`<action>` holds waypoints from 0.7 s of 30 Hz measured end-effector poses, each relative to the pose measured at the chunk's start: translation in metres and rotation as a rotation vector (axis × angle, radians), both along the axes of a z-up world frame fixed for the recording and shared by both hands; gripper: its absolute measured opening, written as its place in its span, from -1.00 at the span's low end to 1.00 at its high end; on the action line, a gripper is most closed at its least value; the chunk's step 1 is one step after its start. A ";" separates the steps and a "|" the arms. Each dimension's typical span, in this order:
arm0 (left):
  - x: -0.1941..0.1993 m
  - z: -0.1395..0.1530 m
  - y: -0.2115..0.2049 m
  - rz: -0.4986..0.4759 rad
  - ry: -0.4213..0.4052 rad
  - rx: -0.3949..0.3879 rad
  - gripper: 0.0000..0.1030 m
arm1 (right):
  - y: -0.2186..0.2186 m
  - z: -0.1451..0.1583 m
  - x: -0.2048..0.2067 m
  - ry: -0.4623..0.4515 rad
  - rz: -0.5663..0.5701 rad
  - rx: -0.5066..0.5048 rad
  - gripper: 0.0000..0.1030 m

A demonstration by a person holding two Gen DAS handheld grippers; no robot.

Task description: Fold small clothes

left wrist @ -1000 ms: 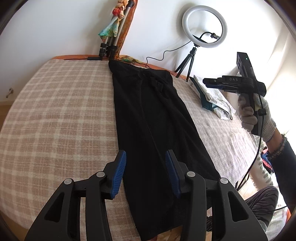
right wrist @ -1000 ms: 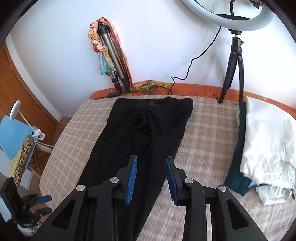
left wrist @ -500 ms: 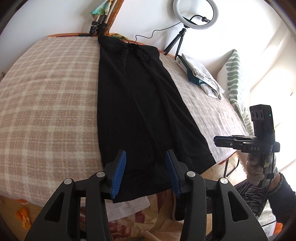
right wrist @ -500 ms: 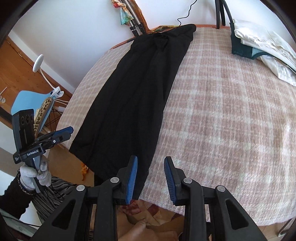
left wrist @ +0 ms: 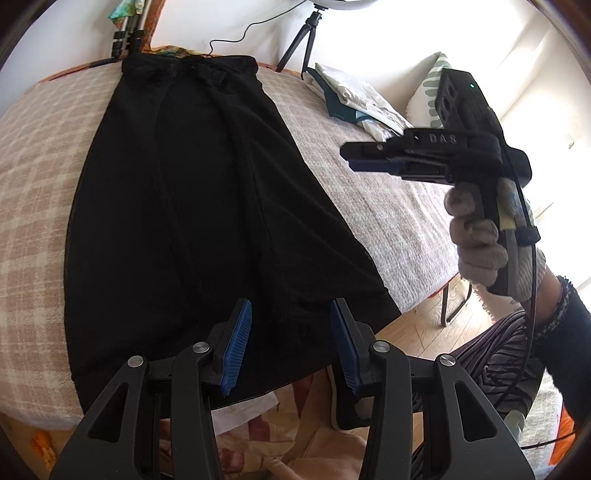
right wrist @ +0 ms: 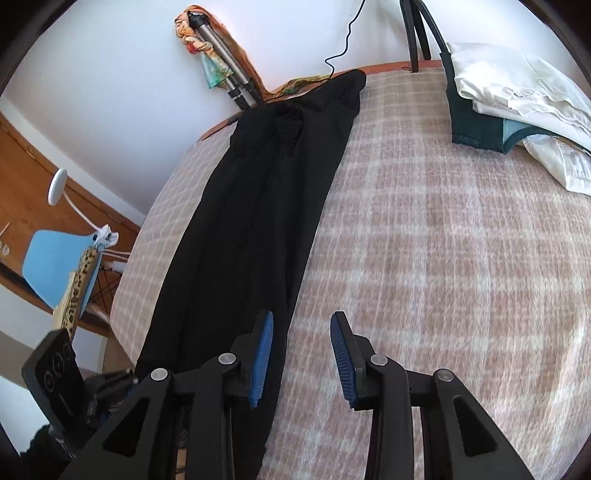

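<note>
Left wrist view: long black knit garment (left wrist: 207,206) laid flat on checked beige blanket (left wrist: 33,192), hem just beyond spread, empty left gripper (left wrist: 290,341). Right gripper (right wrist: 301,352), jaws just opened slightly, nothing between, poised over garment's side edge. Step judged: hem pickup; both grippers to be lowered, hem corners pinched.

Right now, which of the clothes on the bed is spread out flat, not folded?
The long black garment, laid lengthwise across the checked blanket. The white and dark green pieces sit folded in a stack at the far corner.

ring light (left wrist: 332,3) cut off at top, garment (right wrist: 236,258) hem hidden behind right gripper (right wrist: 301,354)
</note>
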State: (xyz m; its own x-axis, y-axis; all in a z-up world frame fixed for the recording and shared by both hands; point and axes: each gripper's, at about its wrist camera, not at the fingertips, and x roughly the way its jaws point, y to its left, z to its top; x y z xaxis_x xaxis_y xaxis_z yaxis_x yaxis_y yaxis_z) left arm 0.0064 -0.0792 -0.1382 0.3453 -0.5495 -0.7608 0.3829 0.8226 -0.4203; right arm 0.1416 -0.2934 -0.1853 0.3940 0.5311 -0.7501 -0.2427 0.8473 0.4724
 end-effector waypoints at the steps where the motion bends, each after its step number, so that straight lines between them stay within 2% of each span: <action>1: 0.001 -0.002 -0.002 -0.004 0.007 -0.002 -0.23 | -0.003 -0.004 0.014 0.016 -0.016 0.025 -0.33; 4: 0.005 -0.007 -0.003 -0.008 0.015 -0.018 -0.28 | 0.009 -0.015 0.041 0.049 -0.039 0.040 -0.34; 6: 0.008 -0.009 -0.004 -0.015 0.017 -0.015 -0.50 | 0.021 -0.021 0.049 0.055 -0.030 0.011 -0.37; 8: 0.011 -0.011 -0.004 -0.014 0.022 -0.017 -0.84 | 0.027 -0.025 0.053 0.055 -0.032 0.011 -0.42; 9: 0.011 -0.013 -0.005 -0.013 0.022 -0.019 -0.86 | 0.027 -0.025 0.056 0.053 -0.033 0.026 -0.56; 10: 0.011 -0.013 -0.005 -0.012 0.015 -0.021 -0.91 | 0.029 -0.026 0.058 0.063 -0.026 0.045 -0.83; 12: 0.008 -0.011 -0.009 -0.018 0.005 -0.022 -0.93 | 0.033 -0.029 0.061 0.066 -0.015 0.036 -1.00; 17: -0.002 -0.001 -0.006 -0.014 -0.040 -0.001 -0.94 | 0.038 -0.023 0.064 0.013 -0.019 -0.059 -1.00; 19: 0.000 -0.003 -0.004 -0.020 -0.017 -0.017 -0.94 | 0.035 -0.019 0.063 -0.003 -0.026 -0.065 -1.00; 21: 0.001 -0.006 -0.007 -0.038 0.008 -0.017 -0.94 | 0.034 -0.011 0.059 -0.036 -0.044 -0.153 -0.93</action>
State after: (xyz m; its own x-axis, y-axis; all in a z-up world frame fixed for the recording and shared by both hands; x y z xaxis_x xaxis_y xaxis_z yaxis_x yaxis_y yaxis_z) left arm 0.0075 -0.0859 -0.1446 0.3178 -0.5751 -0.7538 0.4101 0.8002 -0.4376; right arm 0.2002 -0.2592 -0.1967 0.4425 0.3932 -0.8060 -0.2186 0.9190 0.3282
